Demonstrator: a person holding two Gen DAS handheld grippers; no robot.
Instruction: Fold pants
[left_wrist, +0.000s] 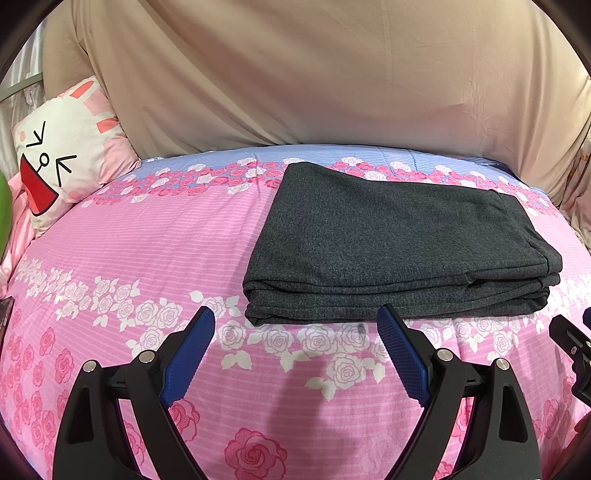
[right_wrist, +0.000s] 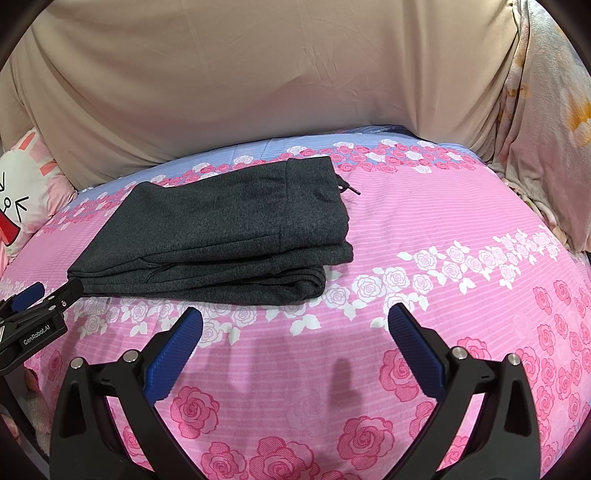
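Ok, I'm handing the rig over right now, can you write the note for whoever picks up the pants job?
Left gripper: jaws open, empty, hovering over the bedspread just short of the near edge of the pants.
Right gripper: jaws open, empty, also just short of the pants, toward their right end.
Pants: dark grey, folded into a flat stacked bundle lying on the bedspread, layers roughly aligned. Waistband end lies to the right, drawstring poking out at the far right corner.
Done: the folding looks complete.
Left: probably nothing, except perhaps tucking in the drawstring and squaring the slightly stepped right-end layers.
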